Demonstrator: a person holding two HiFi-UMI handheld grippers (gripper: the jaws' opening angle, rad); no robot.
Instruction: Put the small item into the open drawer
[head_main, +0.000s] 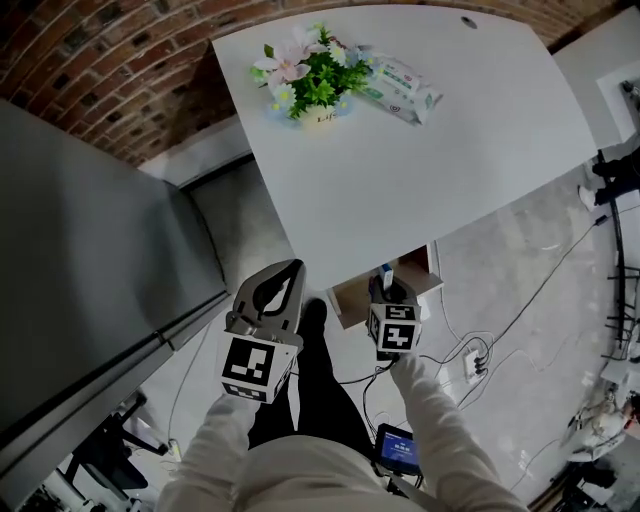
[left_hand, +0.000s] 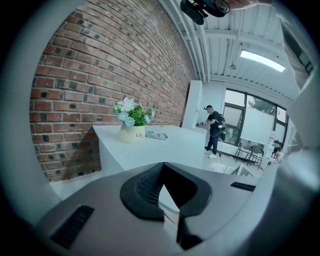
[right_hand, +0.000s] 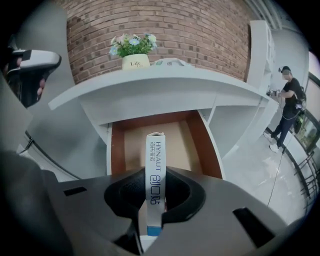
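A narrow white box (right_hand: 155, 150) with blue print and a blue end stands upright between the jaws of my right gripper (right_hand: 156, 172), which is shut on it. Just beyond it lies the open drawer (right_hand: 177, 135), wood-brown inside, under the white table (right_hand: 165, 82). In the head view the right gripper (head_main: 388, 285) hovers in front of the drawer (head_main: 352, 298) with the box (head_main: 385, 272) sticking out of it. To its left, my left gripper (head_main: 297, 266) hangs at the table's edge. Its fingertips meet and hold nothing, as in its own view (left_hand: 162, 167).
A flower pot (head_main: 315, 85) and a pack of wipes (head_main: 400, 92) sit at the far side of the table top (head_main: 430, 170). A grey cabinet (head_main: 90, 270) stands on the left. Cables and a power strip (head_main: 470, 362) lie on the floor at right. A person (left_hand: 214, 131) stands far off.
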